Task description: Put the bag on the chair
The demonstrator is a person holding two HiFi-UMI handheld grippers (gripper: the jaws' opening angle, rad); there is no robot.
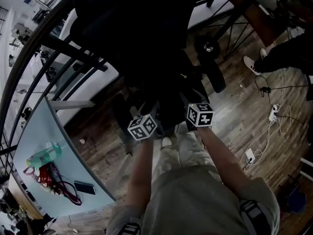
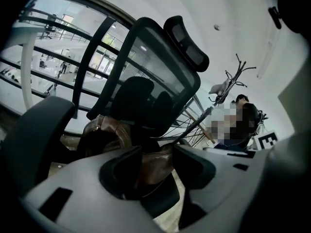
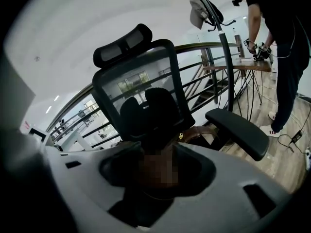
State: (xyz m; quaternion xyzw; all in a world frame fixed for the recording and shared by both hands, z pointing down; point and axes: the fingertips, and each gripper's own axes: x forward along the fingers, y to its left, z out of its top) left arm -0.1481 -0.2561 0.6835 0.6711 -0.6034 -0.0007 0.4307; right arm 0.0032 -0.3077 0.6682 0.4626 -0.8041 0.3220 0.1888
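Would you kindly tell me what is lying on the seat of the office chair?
A brown leather bag sits on the seat, in front of the mesh backrest. The part of the seat directly under it is covered by the bag and cannot be seen.

My left gripper [image 2: 154, 165] and right gripper [image 3: 158, 171] are matt grey plastic. At the centre of the head view, each carries a cube patterned with black-and-white squares. Low in the left gripper view, the bag [image 2: 107, 132] is glossy brown leather. The chair [image 3: 141, 76] is black all over, its back a fine see-through mesh. At lower left of the head view the table [image 1: 49, 126] is pale blue, with a green bottle [image 1: 44, 155], a red bundle [image 1: 46, 174] and a black phone [image 1: 85, 187]. The floor [image 1: 234, 116] is streaky brown wood planking.
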